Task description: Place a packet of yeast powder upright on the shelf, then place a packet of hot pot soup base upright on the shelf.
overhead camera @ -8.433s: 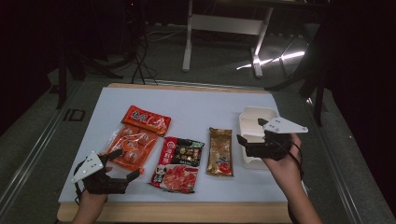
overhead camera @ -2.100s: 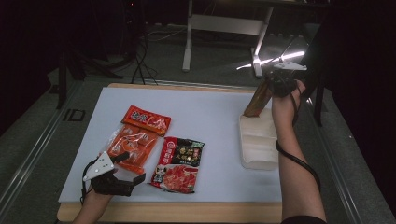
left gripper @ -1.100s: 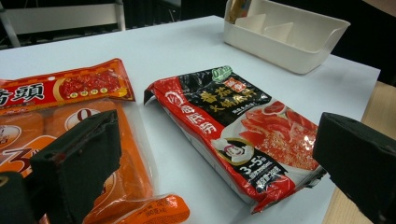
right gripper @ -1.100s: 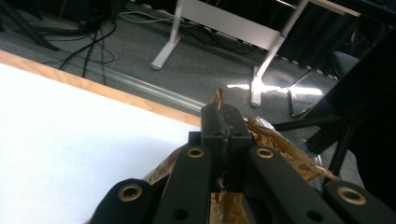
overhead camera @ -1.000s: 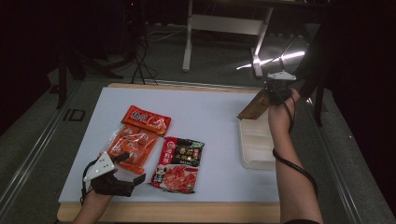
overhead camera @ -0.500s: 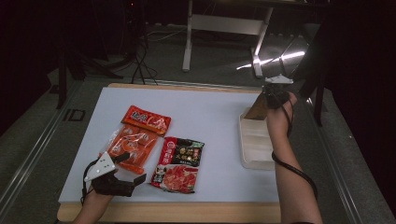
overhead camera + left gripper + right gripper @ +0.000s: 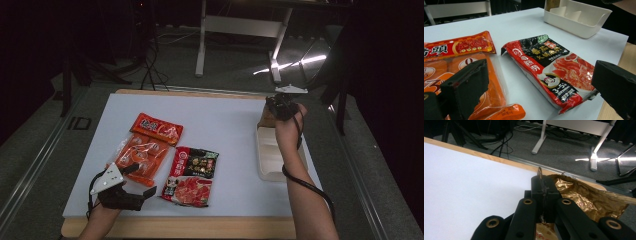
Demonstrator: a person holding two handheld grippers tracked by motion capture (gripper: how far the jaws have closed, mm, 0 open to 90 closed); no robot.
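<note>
My right gripper (image 7: 283, 106) is out at the far right corner of the desk (image 7: 225, 120), and in the right gripper view its jaws are clenched tight on the edge of a gold foil packet (image 7: 584, 197), the crinkled foil spreading out to the right of the pinched jaws. From the high view the packet (image 7: 266, 119) shows as a brown sliver just beside the gripper, at the far end of the white divided bin (image 7: 270, 160), which runs along the desk's right edge; I can't tell whether the packet's lower end is touching the bin's floor or hanging above it. My right forearm lies over the bin's right side. My left gripper (image 7: 134, 182) sits near the front left corner of the desk with its jaws released and standing wide, nothing between them; in the left gripper view one jaw hangs over the orange packet (image 7: 486, 92) and the other is off past the red and black packet (image 7: 549, 70). That red and black packet lies flat near the front edge, toward the middle of the desk, and the orange one lies just to its left, the two close together or just overlapping. A red packet (image 7: 156, 129) with large characters lies flat at the far end of the orange one, overlapping its top edge. All three are well apart from the bin and the foil packet, with bare white desk between.
</note>
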